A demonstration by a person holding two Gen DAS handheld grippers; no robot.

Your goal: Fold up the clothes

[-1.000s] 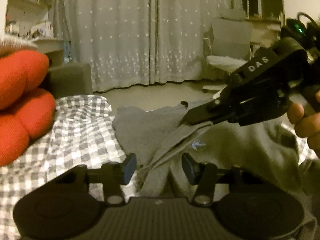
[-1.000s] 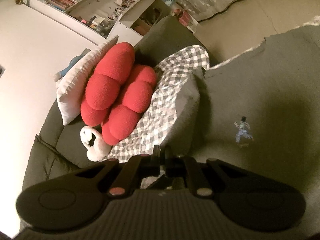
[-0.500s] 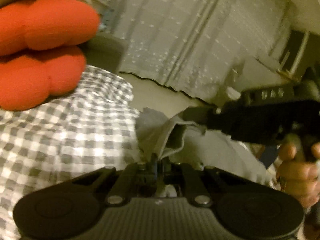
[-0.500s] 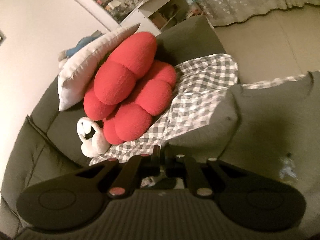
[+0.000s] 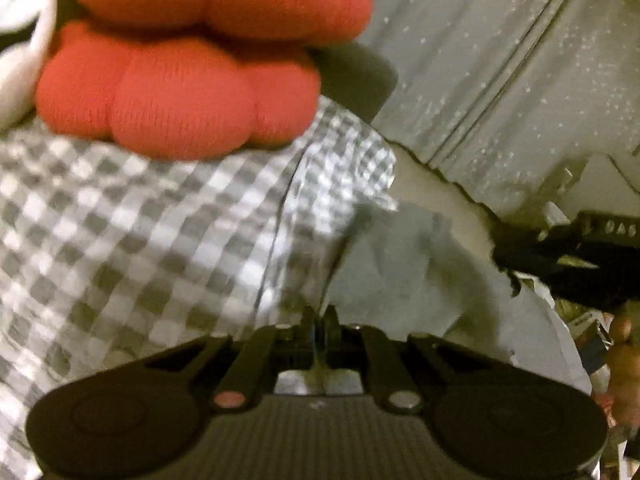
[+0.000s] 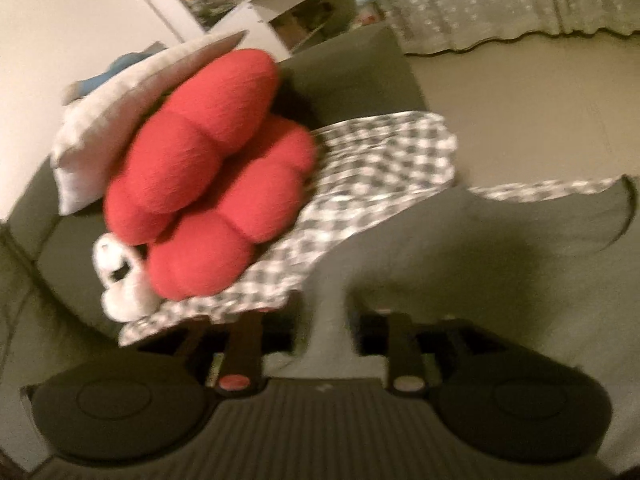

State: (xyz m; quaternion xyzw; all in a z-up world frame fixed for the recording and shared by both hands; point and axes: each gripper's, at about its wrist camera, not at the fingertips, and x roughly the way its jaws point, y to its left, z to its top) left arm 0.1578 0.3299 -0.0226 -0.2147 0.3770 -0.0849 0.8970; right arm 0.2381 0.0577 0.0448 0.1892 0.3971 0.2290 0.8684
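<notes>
You are working through a fold on the grey garment (image 5: 400, 276), which is lying on the checked blanket (image 5: 132, 240) spread over the sofa (image 6: 352, 64), just beside the red cushion (image 5: 192, 80).

**Left gripper.** Your left gripper (image 5: 319, 320) is holding its jaws together, clamped on an edge of the grey garment; a thin strip of cloth is showing between the fingers. The fabric is rising from the grip in a loose ridge, so the edge is lifted off the blanket rather than lying flat.

**Right gripper.** Your right gripper (image 6: 326, 320) is standing with its jaws apart, and they have just been opening. A band of grey cloth is running up between the fingers, but the pads are not pressing on it. Judge this as a release: the right side of the fold appears to be set down.

**Step in hand.** You are carrying one edge across with the left gripper while the right is letting go.

**Next move.**
1. Draw the right gripper back clear of the cloth without dragging it; the band between the fingers may snag.
2. Lay the left-held edge flat and square to the body of the garment.
3. Part the left jaws only when the edge is resting.

Both views are blurred, so confirm the alignment before releasing.
</notes>
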